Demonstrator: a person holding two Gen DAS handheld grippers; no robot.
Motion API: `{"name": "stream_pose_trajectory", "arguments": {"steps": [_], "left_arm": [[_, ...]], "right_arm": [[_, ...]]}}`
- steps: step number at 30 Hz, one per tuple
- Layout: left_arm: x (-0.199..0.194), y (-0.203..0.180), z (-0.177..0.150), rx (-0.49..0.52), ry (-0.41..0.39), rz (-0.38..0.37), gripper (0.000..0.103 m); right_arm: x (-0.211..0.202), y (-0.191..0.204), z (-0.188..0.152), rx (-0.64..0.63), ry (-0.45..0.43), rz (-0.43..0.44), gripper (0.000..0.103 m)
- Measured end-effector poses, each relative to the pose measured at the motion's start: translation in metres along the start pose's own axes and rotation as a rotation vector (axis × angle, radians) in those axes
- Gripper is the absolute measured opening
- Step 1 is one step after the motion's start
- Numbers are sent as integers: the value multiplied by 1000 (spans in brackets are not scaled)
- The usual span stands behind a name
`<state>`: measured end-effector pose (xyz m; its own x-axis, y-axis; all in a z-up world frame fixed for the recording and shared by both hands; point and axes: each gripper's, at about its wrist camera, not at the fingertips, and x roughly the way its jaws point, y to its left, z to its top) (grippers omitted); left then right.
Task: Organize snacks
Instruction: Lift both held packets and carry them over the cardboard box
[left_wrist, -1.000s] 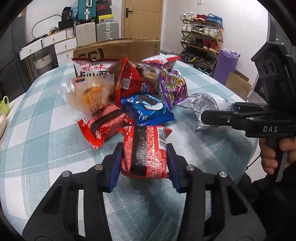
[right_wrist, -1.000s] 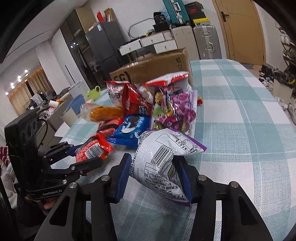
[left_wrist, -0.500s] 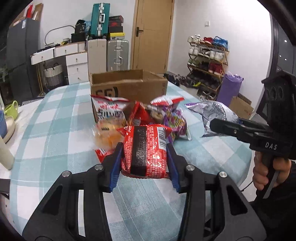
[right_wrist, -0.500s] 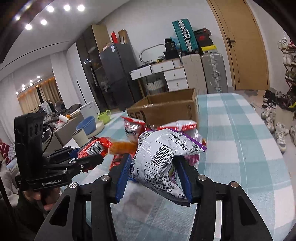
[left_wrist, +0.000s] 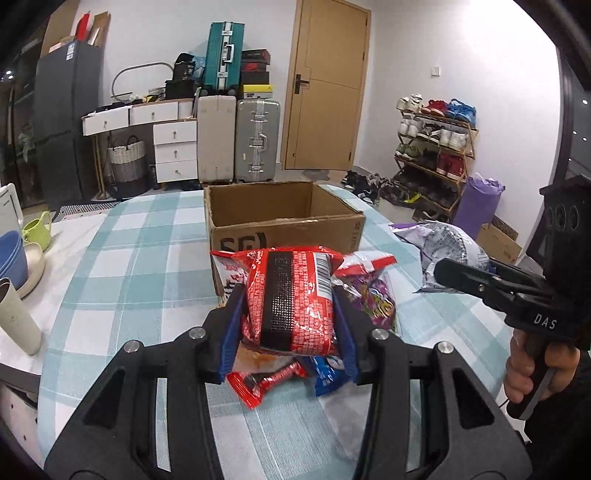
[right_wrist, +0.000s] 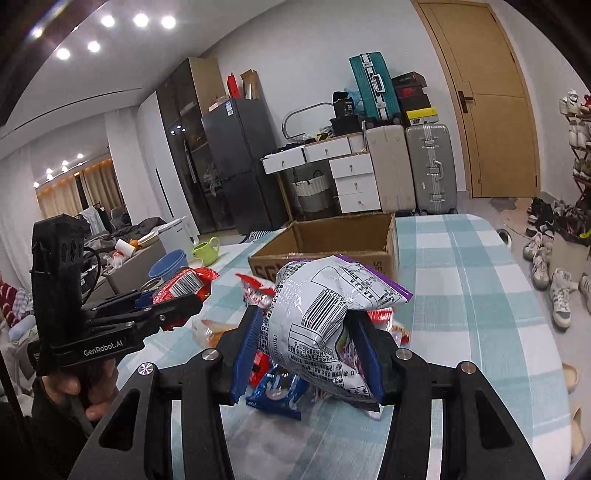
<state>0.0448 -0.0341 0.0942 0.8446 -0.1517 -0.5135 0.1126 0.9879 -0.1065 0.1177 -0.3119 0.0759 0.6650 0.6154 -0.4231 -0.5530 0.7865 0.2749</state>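
Note:
My left gripper (left_wrist: 290, 314) is shut on a red snack pack (left_wrist: 291, 299) with a black stripe, held above the table. My right gripper (right_wrist: 308, 343) is shut on a silver and purple snack bag (right_wrist: 325, 314), also lifted; it shows in the left wrist view at the right as the same bag (left_wrist: 443, 247). An open cardboard box (left_wrist: 280, 218) stands behind the snack pile, also seen from the right wrist as the box (right_wrist: 332, 240). Below the grippers lie a blue cookie pack (right_wrist: 275, 393), a red pack (left_wrist: 258, 384) and a purple bag (left_wrist: 373, 299).
A checked tablecloth (left_wrist: 147, 258) covers the round table. At the left edge stand a beige cup (left_wrist: 16, 321), blue bowls (left_wrist: 11, 258) and a green cup (left_wrist: 37, 229). Suitcases (left_wrist: 255, 140), drawers and a shoe rack (left_wrist: 436, 140) line the room behind.
Both grippers rose with their packs off the table and tilted up, so the box's open inside and the room behind came into view. The snack pile dropped lower in both views.

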Motion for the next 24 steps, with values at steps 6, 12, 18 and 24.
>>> {"name": "stream_pose_trajectory", "arguments": {"steps": [6,12,18,24], "left_arm": [[11,10,21,-14,-13,33,42],[34,18,40,-8,-17,61,42],[61,27,57,-8,-10,79,42],[81,30,76,-9,-7,101,42]], "right_arm": [[19,-8,22,0,-5,-5,50],[44,-16,39,-20,5,5,50],[65,-18,57,-36,12,14,50],[76,-26,87,-42,3,12,50]]}}
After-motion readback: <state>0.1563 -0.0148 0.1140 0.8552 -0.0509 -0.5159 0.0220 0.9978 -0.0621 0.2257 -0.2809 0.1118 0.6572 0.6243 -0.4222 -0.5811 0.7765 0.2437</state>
